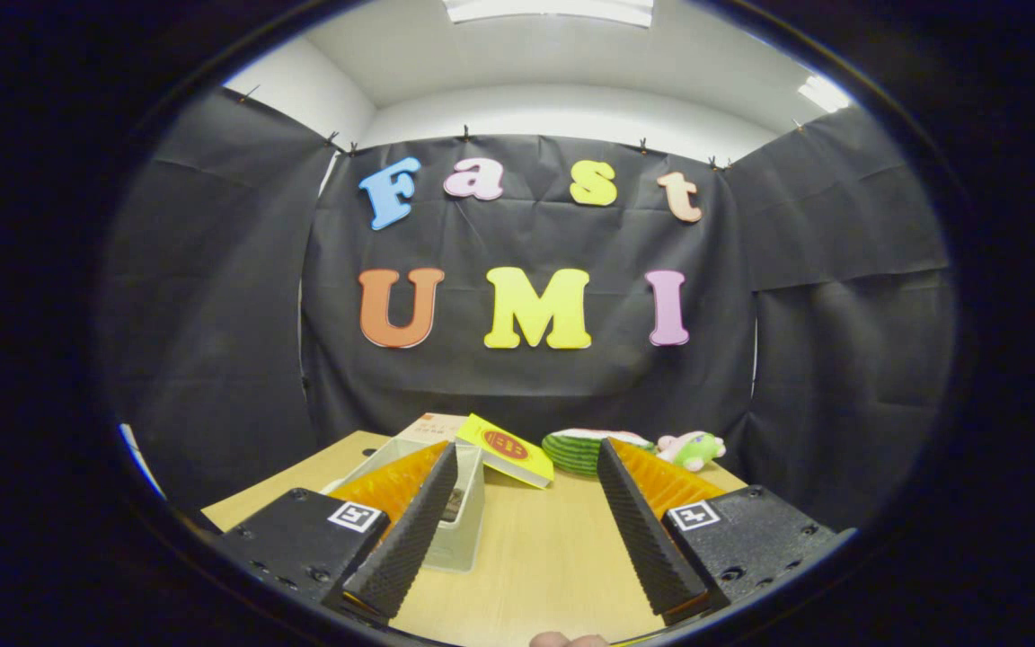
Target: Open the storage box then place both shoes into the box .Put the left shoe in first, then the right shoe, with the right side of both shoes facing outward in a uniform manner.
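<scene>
At lower left of the frame the clear storage box [462, 530] sits on the wooden surface [544, 557], partly behind the left finger, with something dark inside that I cannot identify. The claw [526, 481] is spread apart and holds nothing. At lower center a yellow box [507, 449], a striped green plush [576, 452] and a small plush toy [693, 448] lie beyond; whether the lid is off is unclear, so I judge both shoes remain to be placed.

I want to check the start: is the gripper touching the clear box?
Cannot tell. In the gripper view the open gripper holds nothing, but its left finger overlaps the clear box, hiding any gap.
</scene>
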Motion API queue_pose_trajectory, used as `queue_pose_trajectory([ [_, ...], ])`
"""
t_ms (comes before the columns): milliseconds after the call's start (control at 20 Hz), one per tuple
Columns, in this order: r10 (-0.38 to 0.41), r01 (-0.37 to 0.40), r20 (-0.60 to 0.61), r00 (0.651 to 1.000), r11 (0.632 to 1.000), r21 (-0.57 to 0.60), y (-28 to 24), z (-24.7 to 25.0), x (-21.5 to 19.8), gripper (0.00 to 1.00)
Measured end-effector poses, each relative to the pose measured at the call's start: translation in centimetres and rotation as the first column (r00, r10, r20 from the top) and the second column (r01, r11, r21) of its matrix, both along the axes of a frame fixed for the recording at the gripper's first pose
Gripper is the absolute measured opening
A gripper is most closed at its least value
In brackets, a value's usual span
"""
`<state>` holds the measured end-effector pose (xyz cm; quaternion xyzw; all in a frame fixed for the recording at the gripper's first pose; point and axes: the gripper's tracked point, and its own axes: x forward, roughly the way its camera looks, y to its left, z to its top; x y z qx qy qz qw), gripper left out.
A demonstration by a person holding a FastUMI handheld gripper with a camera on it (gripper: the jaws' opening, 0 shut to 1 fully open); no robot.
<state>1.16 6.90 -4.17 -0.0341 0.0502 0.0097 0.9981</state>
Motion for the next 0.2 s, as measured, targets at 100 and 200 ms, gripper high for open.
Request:
queue_pose_trajectory([
  [100,0.003,-0.003,-0.001,1.000,1.000,0.000,0.22,0.04,-0.21,1.00],
  [200,0.008,-0.008,0.008,1.000,1.000,0.001,0.40,0.24,-0.37,1.00],
])
